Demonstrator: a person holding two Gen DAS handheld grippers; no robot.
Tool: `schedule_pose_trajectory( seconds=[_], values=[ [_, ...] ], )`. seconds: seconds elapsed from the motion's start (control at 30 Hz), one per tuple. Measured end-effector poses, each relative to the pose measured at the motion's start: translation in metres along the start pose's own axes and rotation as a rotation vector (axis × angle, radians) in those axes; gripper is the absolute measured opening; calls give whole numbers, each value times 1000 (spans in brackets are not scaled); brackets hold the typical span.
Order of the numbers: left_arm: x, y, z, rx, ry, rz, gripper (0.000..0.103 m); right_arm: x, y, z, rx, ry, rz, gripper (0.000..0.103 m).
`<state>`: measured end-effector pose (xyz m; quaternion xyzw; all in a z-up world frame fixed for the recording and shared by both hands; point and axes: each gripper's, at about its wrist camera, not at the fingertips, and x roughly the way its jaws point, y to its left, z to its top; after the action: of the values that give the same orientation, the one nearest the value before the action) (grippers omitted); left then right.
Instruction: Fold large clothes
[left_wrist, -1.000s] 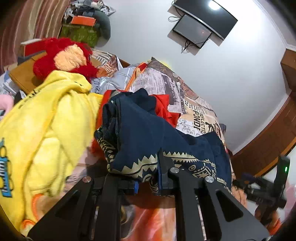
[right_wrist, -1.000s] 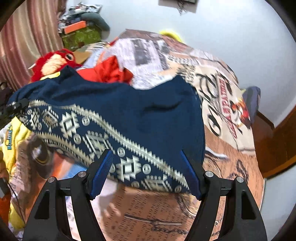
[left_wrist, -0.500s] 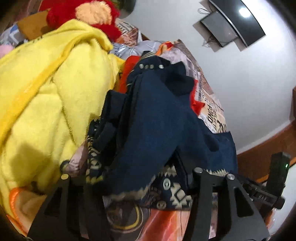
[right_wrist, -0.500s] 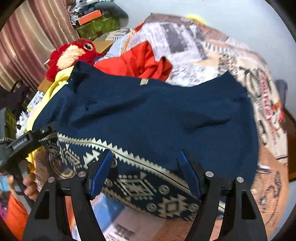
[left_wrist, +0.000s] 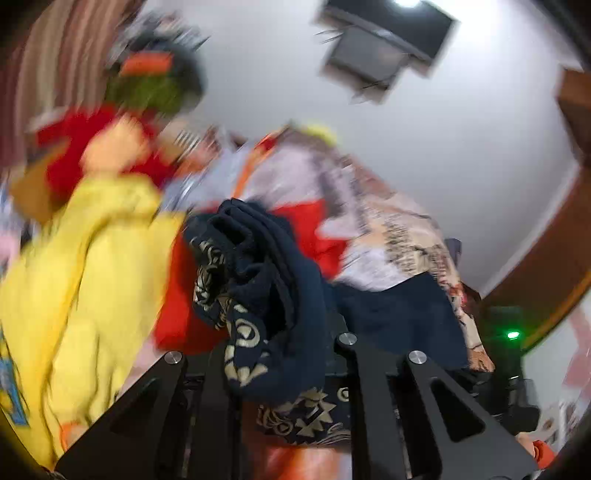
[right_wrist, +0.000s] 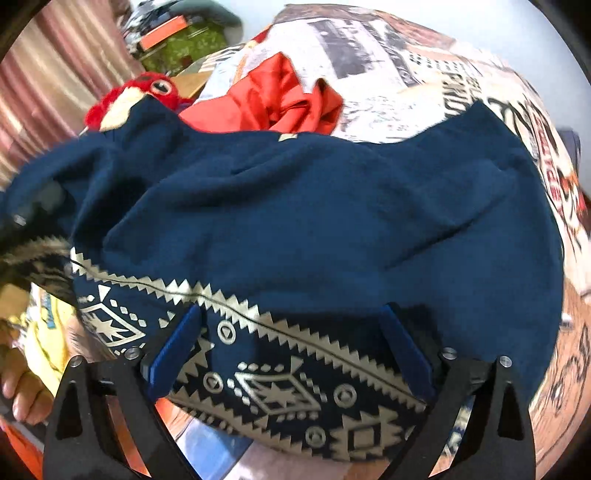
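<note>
Garment (right_wrist: 314, 221): navy, patterned cream hem, spread on the bed (right_wrist: 424, 66), one end bunched up. Looks soft, limp and light; likely to sag and slide, so best taken at hem corners. Left gripper (left_wrist: 284, 354) closing, fingers pinching the bunched hem, tilted moderately down. Right gripper (right_wrist: 291, 354) opening, fingers spread astride the hem band without pressing it, pitched steeply down.

Your left claw (left_wrist: 280, 354) is closing on a bunched fold of the navy patterned garment (left_wrist: 273, 288); the cloth sits between the fingers and drapes over them. Yellow fleece (left_wrist: 85, 266) lies left of it, red cloth (left_wrist: 306, 225) behind, on the printed bedspread (left_wrist: 388, 236). The frame is motion-blurred. Wall-mounted screen (left_wrist: 388, 40) above.
</note>
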<state>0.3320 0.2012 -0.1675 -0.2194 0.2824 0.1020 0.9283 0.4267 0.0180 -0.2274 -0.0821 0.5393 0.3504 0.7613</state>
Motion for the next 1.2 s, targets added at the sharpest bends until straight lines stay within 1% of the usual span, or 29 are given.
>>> schedule_pose_trajectory(
  seconds=[0.03,0.07,0.1,0.17,0.2,0.23,0.27,0.33,0.37,0.43,0.47,0.53,0.57,0.6,0.63,0.67,0.73,0.83,0.9,0.93,0.97,1.03,1.07,1.1,1.13,1.2],
  values=[
    [-4,-16,6,40,-20,-11,13,-8,-7,-2,21,-15,14,96],
    [-10,-40,14,105,-47,-25,13,-19,-15,-4,38,-35,25,96],
    [-13,-58,18,149,-62,-36,13,-31,-25,-8,49,-58,23,96],
    [-16,-97,26,227,-85,-78,12,-53,-43,-17,55,-107,-23,96],
    [-16,-116,28,258,-87,-102,12,-66,-53,-22,57,-136,-62,96],
    [-17,-131,27,282,-86,-124,12,-77,-64,-28,63,-160,-93,96],
    [-15,-156,24,326,-79,-160,12,-90,-79,-37,79,-181,-120,96],
    [-7,-188,17,389,-66,-194,12,-108,-101,-50,118,-203,-149,96],
    [1,-208,8,432,-40,-208,12,-119,-118,-60,150,-218,-167,96],
    [20,-233,-9,477,34,-226,12,-132,-137,-72,189,-225,-201,96],
    [34,-243,-21,496,102,-232,12,-140,-149,-81,205,-229,-221,96],
    [59,-251,-40,510,222,-235,12,-150,-163,-92,228,-235,-247,96],
    [77,-253,-54,523,313,-238,12,-154,-168,-95,238,-237,-254,96],
    [93,-253,-69,529,390,-231,12,-158,-174,-99,250,-238,-256,96],
    [103,-249,-80,530,442,-223,12,-162,-179,-104,261,-239,-257,96],
    [116,-245,-95,543,495,-198,12,-166,-182,-107,269,-240,-260,96],
    [119,-242,-107,572,505,-184,13,-169,-184,-111,283,-246,-262,96],
    [107,-240,-106,598,476,-205,14,-174,-188,-111,293,-252,-246,96],
    [92,-242,-101,628,461,-241,24,-174,-184,-107,290,-259,-234,96],
    [83,-248,-100,641,465,-258,36,-175,-181,-105,287,-266,-226,96],
    [71,-246,-100,652,479,-283,52,-176,-178,-103,283,-274,-217,96],
    [54,-246,-95,656,480,-290,71,-181,-169,-99,266,-294,-195,96],
    [38,-241,-88,660,442,-292,72,-183,-163,-96,253,-305,-183,96],
    [29,-239,-85,663,410,-284,72,-184,-156,-92,235,-315,-173,96],
    [23,-237,-81,666,380,-267,74,-185,-149,-87,216,-322,-168,96],
    [9,-224,-66,662,301,-203,80,-184,-136,-78,181,-336,-154,96]
  ],
)
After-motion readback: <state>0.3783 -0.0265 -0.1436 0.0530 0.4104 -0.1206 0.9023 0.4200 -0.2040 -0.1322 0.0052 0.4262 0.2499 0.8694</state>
